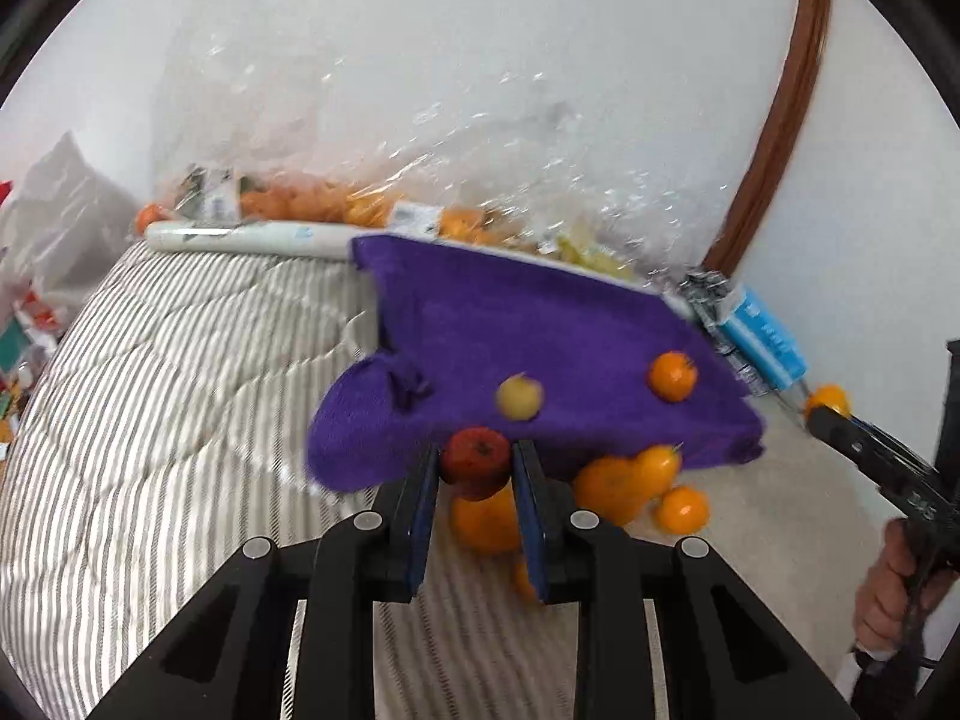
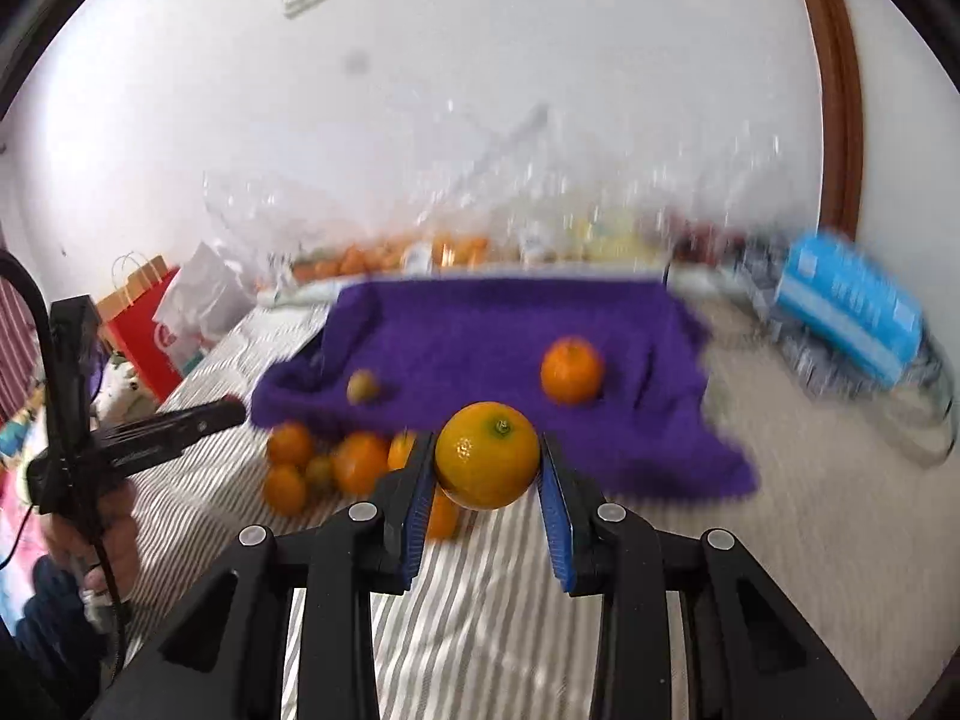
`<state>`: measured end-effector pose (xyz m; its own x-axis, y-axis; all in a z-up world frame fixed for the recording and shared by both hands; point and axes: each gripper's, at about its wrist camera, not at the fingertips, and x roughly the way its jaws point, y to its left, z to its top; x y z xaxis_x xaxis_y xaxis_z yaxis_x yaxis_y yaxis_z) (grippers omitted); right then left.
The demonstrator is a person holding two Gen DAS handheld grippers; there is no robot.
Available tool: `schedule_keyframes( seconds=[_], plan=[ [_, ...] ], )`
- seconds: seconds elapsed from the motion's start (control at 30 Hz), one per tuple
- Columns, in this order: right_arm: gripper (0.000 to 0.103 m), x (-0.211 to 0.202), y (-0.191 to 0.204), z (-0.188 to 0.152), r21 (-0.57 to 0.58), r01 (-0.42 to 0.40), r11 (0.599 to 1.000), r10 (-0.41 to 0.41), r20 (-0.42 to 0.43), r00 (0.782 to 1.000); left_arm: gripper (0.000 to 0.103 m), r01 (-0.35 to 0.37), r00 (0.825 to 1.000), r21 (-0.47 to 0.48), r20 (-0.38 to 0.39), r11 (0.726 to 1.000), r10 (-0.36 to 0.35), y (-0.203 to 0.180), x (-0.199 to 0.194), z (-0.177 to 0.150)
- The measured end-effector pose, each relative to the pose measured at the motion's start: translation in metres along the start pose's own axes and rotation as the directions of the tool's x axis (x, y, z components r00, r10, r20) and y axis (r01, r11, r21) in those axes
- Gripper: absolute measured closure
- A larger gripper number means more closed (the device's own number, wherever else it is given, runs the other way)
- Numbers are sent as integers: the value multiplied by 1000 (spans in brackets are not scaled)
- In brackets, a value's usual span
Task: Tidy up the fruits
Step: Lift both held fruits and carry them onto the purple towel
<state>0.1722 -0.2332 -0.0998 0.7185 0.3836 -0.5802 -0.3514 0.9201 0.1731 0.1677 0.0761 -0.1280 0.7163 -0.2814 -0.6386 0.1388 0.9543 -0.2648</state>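
Note:
My left gripper [image 1: 475,463] is shut on a small red fruit [image 1: 477,461], held above the striped bedding. My right gripper [image 2: 487,457] is shut on a large orange [image 2: 487,455], also lifted off the bed. A purple towel [image 1: 528,330] [image 2: 498,336] lies ahead with a small orange [image 1: 673,375] [image 2: 571,369] and a small yellow-green fruit [image 1: 519,397] [image 2: 362,386] on it. Several loose oranges [image 1: 624,483] [image 2: 336,465] lie on the bed at the towel's near edge. Each view shows the other gripper off to the side: the right gripper [image 1: 840,426], the left gripper [image 2: 231,408].
Clear plastic bags of oranges [image 1: 312,204] [image 2: 384,255] sit along the white wall behind the towel. A blue packet [image 1: 762,339] [image 2: 852,306] lies at the right. A red paper bag [image 2: 144,330] stands beside the bed at left. A hand [image 1: 888,594] holds the right gripper's handle.

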Motion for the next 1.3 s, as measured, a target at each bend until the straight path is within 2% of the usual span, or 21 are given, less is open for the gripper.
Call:
schedule_keyframes(
  seconds=[0.13, 0.27, 0.4, 0.47, 0.6, 0.73, 0.87, 1.0, 1.1, 1.3],
  plan=[
    [70, 6, -2, 28, -54, 0, 999, 3, 63, 998, 79, -26, 999, 17, 37, 1000, 26, -10, 3, 26],
    [70, 23, -8, 47, -65, -4, 998, 9, 83, 997, 79, -17, 999, -11, 40, 1000, 18, -13, 23, 52],
    [70, 47, -24, 55, -47, 5, 999, -1, 81, 997, 79, -58, 996, 7, 63, 998, 58, -17, 51, 64],
    [70, 59, -34, 49, -20, 18, 1000, -16, 69, 997, 79, -85, 995, -4, 55, 996, 85, -14, 65, 61],
    [70, 80, -55, 36, 29, 51, 998, -51, 5, 999, 79, -87, 994, -16, 58, 996, 87, -5, 74, 48],
    [70, 84, -68, 33, 26, 105, 994, -105, 9, 994, 79, -102, 993, -35, 51, 994, 104, 2, 80, 46],
    [70, 86, -78, 31, 63, 100, 993, -100, -2, 995, 79, -110, 993, -30, 47, 993, 112, 3, 83, 42],
    [70, 91, -84, 28, 79, 107, 991, -105, -22, 994, 79, -73, 997, -78, 22, 994, 75, 4, 89, 38],
    [70, 100, -85, 24, 78, 115, 990, -111, -53, 992, 79, -98, 995, -47, 10, 994, 98, 0, 94, 36],
    [70, 110, -84, 18, 67, 114, 991, -108, -86, 990, 79, -105, 994, -65, -1, 992, 105, 2, 96, 35]
  ],
)
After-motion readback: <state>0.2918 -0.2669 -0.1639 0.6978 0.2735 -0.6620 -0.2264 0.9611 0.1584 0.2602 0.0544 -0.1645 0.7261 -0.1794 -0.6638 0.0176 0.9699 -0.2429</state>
